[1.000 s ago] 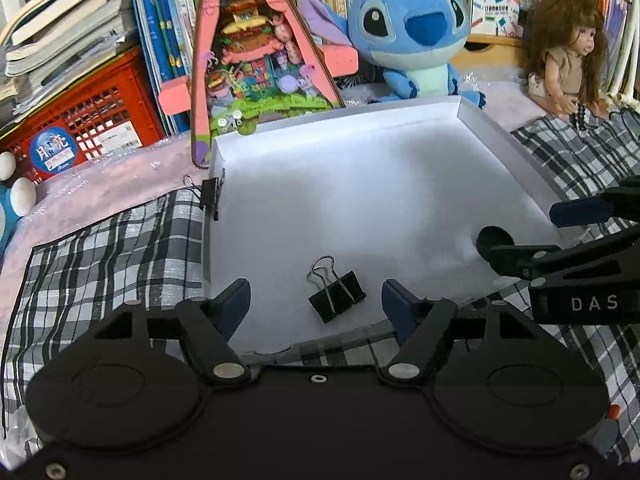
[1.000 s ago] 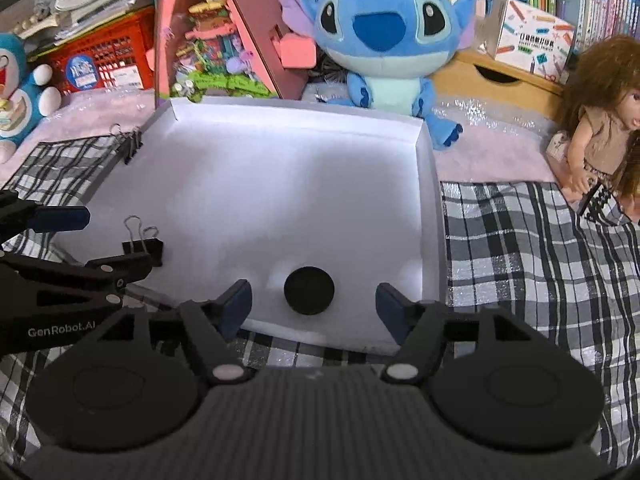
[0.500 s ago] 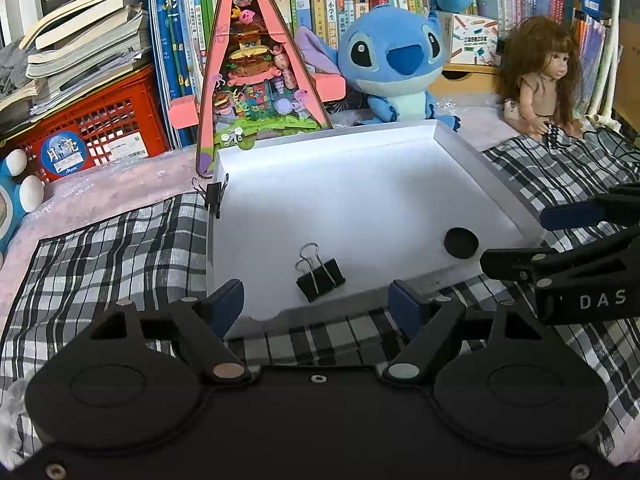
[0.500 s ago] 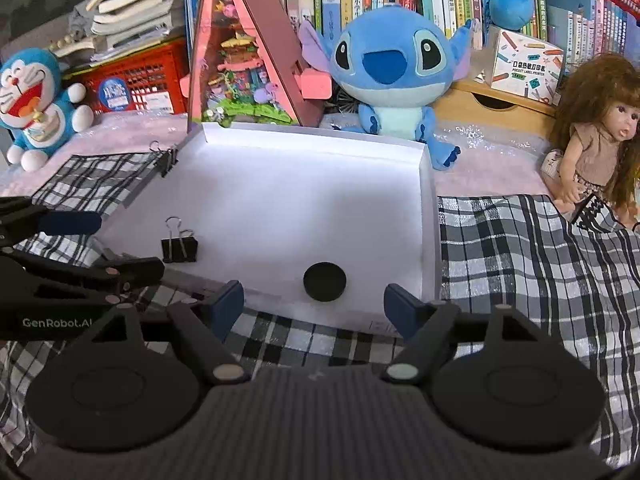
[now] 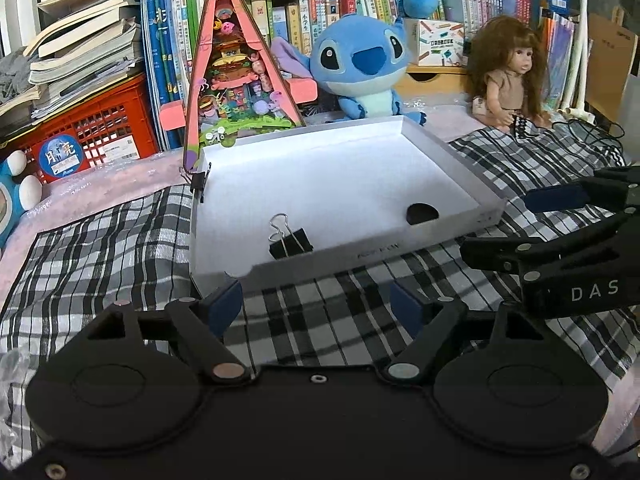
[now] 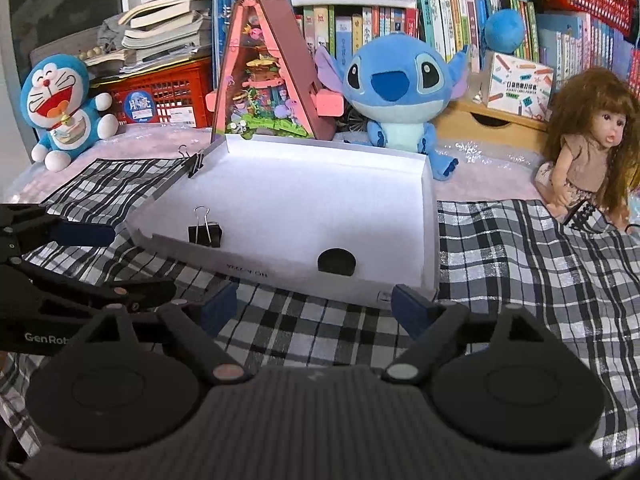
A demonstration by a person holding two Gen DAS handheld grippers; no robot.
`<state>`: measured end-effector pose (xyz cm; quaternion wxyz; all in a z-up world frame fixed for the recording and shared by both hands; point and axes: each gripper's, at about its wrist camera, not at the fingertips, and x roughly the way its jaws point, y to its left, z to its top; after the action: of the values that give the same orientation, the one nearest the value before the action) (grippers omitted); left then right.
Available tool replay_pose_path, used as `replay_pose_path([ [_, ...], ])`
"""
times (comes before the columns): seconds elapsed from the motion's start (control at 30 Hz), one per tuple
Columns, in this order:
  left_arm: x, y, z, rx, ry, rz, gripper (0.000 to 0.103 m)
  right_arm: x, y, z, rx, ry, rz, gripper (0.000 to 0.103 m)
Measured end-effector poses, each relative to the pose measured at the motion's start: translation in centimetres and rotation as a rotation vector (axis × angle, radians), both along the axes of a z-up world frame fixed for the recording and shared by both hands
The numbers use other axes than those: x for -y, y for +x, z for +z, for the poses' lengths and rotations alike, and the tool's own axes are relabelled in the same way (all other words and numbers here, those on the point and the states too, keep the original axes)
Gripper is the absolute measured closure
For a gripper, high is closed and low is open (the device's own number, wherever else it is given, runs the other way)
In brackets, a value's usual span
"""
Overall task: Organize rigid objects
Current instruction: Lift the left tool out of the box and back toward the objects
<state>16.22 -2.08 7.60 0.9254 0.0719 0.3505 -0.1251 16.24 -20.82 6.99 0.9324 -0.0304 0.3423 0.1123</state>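
A shallow white box (image 5: 452, 232) (image 6: 429, 216) lies on the checked cloth. Inside it, near the front wall, a black binder clip (image 5: 290, 238) (image 6: 205, 232) stands at the left and a black round disc (image 5: 422, 213) (image 6: 337, 261) lies at the right. Another binder clip (image 5: 198, 180) (image 6: 194, 162) grips the box's far left corner. My left gripper (image 5: 316, 308) hovers over the cloth in front of the box, open and empty. My right gripper (image 6: 316, 306) sits likewise before the box, its jaws opening with nothing between them. Each gripper shows at the side of the other's view.
Behind the box stand a pink triangular toy house (image 5: 236, 76), a blue plush (image 5: 360, 68), a doll (image 5: 512, 72) and a red crate (image 5: 92, 132) under stacked books. A Doraemon plush (image 6: 60, 108) sits far left. Bookshelves fill the back.
Both grippers have pulled back from over the box to the cloth in front of it and opened wider. The clip and the disc stay in the box.
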Motion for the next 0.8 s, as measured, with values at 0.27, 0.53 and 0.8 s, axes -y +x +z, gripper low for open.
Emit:
replay_pose_path([
  [0.27,-0.2,-2.1,-0.6,0.005,-0.028,-0.005,0.022,0.4,-2.4,-0.5,0.029,0.023,0.02,0.008],
  [0.53,0.0,-4.6,-0.8,0.035,-0.013,-0.011,0.022,0.6,-4.3,-1.0,0.04,0.033,0.034,0.007],
  [0.8,0.0,-7.4,-1.3,0.075,-0.018,0.011,0.022,0.8,-6.4,-1.7,0.055,0.04,0.044,0.007],
])
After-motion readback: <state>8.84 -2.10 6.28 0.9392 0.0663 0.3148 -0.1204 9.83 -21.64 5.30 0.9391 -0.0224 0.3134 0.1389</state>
